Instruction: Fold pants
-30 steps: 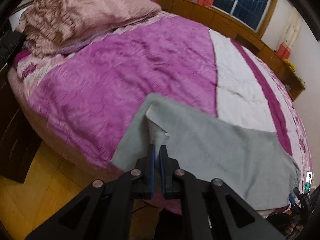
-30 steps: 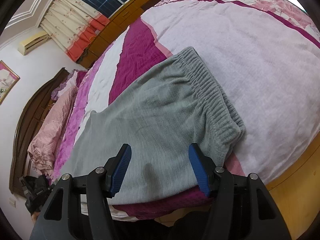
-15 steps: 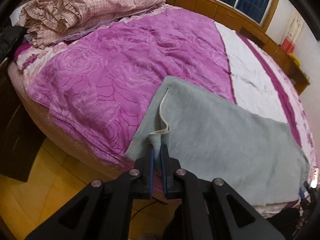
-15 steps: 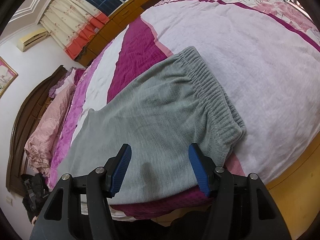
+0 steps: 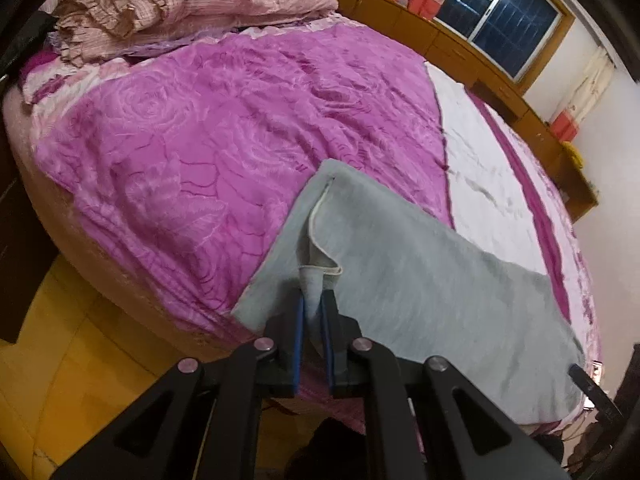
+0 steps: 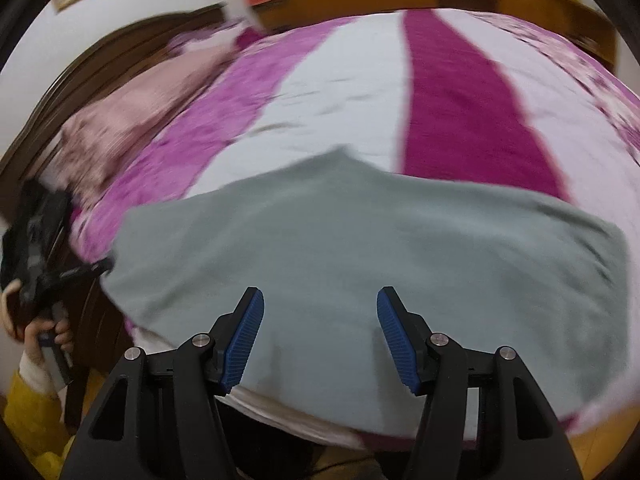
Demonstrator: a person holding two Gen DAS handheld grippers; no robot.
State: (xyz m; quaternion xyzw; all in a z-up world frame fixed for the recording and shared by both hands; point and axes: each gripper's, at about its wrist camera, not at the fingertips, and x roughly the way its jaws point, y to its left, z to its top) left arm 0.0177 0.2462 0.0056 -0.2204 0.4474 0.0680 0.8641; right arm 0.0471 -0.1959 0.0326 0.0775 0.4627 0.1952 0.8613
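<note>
**Pants hem pinched, second grip pending**

Pants (image 5: 420, 300), grey and soft, lie flat along the near edge of the bed (image 5: 180, 152), one end hanging slightly over it. At the left end, the left gripper (image 5: 312, 316) is clenched on the hem, which rises in a small peak with its pale lining turned out. In the right wrist view, which is motion-blurred, the right gripper (image 6: 320, 332) hovers over the middle of the garment with its jaws released and nothing between them.

To fold cleanly, the right gripper should probably take the matching corner before any lift, so that both layers travel together; a grip on one layer alone would likely skew the fold.

From left to right, the quilt runs from magenta rose-embossed fabric to a white panel (image 5: 480, 168), then a darker stripe. Crumpled pink bedding (image 5: 172, 0) sits far left; beyond the bed are wooden cabinets (image 5: 460, 48), a dark window (image 5: 504, 20) and curtains. Yellow flooring (image 5: 60, 340) shows near left.
</note>
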